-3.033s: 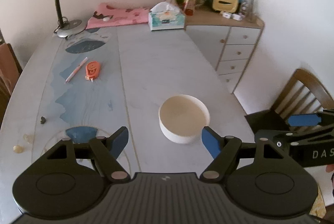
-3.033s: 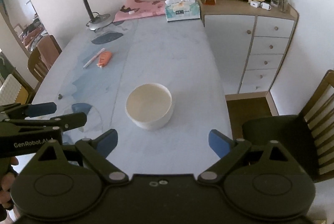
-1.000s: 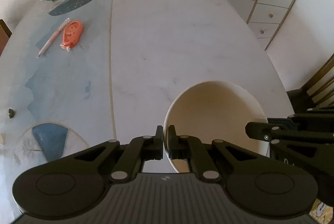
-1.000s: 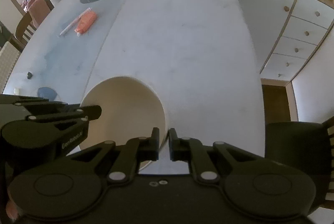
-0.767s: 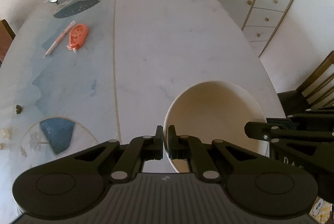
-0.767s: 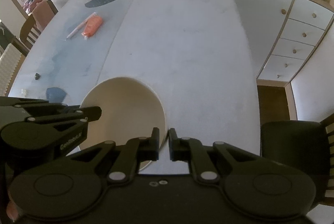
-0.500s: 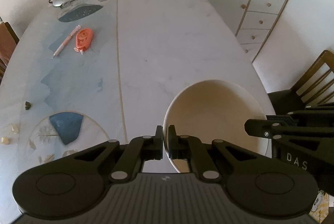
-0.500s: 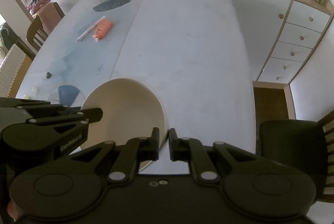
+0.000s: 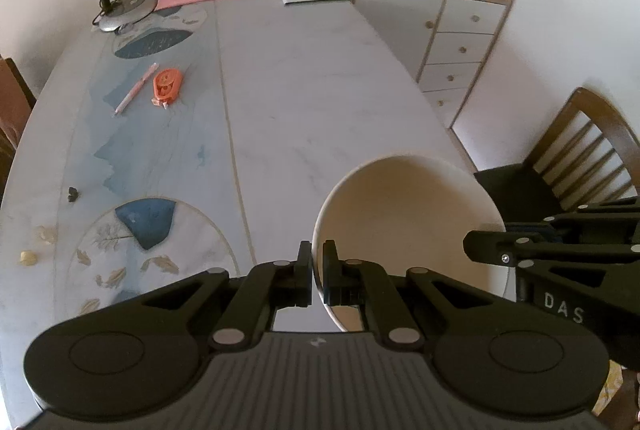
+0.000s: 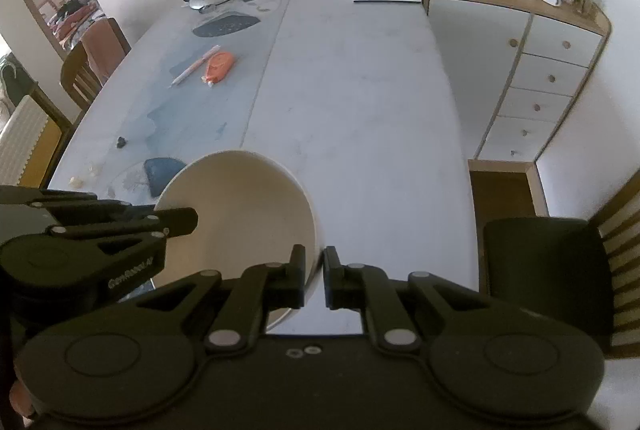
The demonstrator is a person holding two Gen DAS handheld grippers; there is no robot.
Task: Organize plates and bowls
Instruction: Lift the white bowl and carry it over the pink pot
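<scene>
You have both grippers clamped on the cream bowl: the left gripper pinches its left rim, the right gripper its right rim. Compared with a second ago, the table sits lower and farther back, so the bowl is now lifted clear of it. The pickup looks done; no plates or stack are visible, so choose your placement spot.

Matte black left gripper; silver rivets

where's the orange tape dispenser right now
In both wrist views the orange tape dispenser lies on the table's far left part, right beside the pink pen.
</scene>
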